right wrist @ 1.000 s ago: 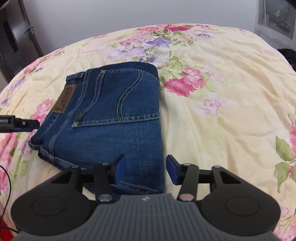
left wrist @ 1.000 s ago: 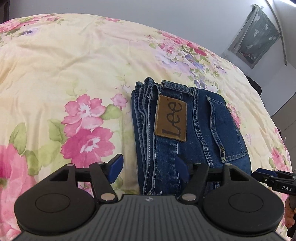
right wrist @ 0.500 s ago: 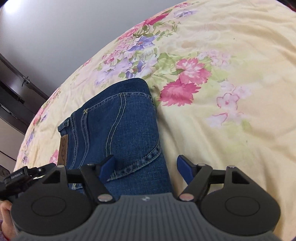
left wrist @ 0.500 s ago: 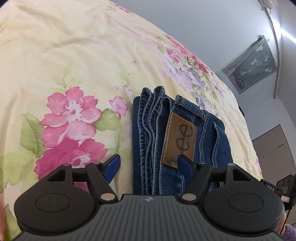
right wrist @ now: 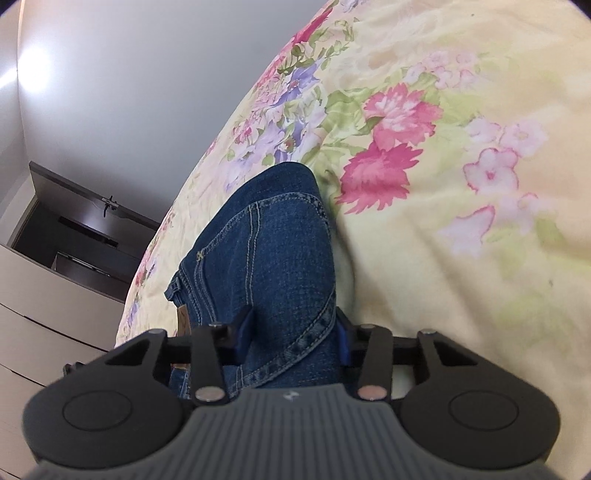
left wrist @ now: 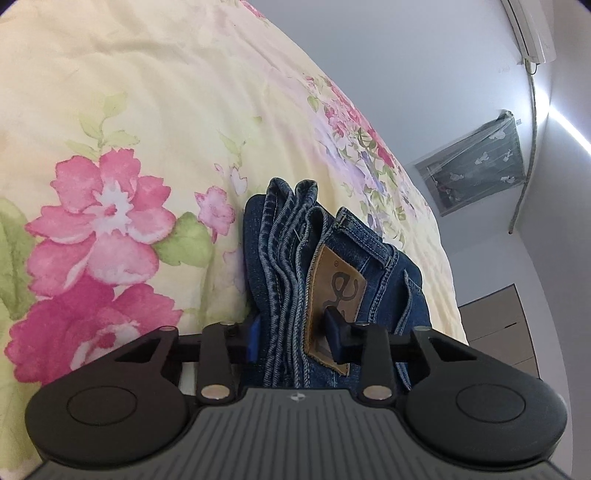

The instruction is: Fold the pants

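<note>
Folded blue jeans (left wrist: 288,266) with a brown leather label (left wrist: 332,288) lie on the floral bedspread (left wrist: 129,129). My left gripper (left wrist: 291,332) is shut on the stacked waistband edge, one pad under the layers and one on the label. In the right wrist view the jeans (right wrist: 266,243) run away from me, and my right gripper (right wrist: 293,336) is shut on their folded opposite edge, fingers on both sides of the denim.
The yellow bedspread with pink flowers (right wrist: 461,184) spreads on all sides. A grey wall, a covered window (left wrist: 476,173) and an air conditioner (left wrist: 532,29) stand behind. A dark cabinet (right wrist: 74,236) and white drawers are at the left in the right wrist view.
Both grippers moved in low onto the jeans' two ends and closed from open onto the folded denim. Both views tilted as they came in.
</note>
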Demonstrator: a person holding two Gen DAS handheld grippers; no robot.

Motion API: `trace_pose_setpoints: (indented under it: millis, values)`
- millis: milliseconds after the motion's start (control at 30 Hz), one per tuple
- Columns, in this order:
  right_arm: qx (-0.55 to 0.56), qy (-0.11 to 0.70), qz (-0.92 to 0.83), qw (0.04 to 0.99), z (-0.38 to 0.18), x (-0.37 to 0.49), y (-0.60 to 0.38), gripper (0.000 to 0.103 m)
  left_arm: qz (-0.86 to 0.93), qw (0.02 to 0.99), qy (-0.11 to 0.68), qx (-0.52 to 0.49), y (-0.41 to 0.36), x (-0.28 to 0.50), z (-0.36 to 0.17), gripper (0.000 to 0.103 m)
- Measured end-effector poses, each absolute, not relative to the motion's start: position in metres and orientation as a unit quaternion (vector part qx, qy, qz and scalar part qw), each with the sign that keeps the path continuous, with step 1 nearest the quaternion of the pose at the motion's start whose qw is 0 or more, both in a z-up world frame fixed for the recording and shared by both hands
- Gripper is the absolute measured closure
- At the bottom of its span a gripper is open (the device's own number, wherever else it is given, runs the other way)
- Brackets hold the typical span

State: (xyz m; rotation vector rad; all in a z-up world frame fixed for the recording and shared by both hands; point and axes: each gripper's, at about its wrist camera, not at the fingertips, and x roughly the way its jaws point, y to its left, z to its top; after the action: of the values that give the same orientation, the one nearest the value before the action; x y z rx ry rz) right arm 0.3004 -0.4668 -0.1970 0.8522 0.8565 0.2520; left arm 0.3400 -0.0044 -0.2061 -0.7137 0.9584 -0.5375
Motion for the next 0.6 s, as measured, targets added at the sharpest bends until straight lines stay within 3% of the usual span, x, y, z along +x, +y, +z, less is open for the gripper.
trace_pose_setpoints:
  millis: [133,367,600]
  values:
    - [0.360,0.400,0.118,0.834,-0.168,0.300,-0.454,0.080,-0.238,0.810,0.438,-0.310,-0.008,0.332,-0.190,0.075]
    - [0.313,0.390,0.149,0.853,-0.113,0.280,-0.419,0.081,-0.224,0.836,0.412,-0.285,0.014,0.298,-0.141,0.076]
    - [0.310,0.398,0.188,0.843,-0.098,0.271,-0.351,0.082,-0.202,0.843,0.415,-0.278,0.081,0.277,-0.111,0.076]
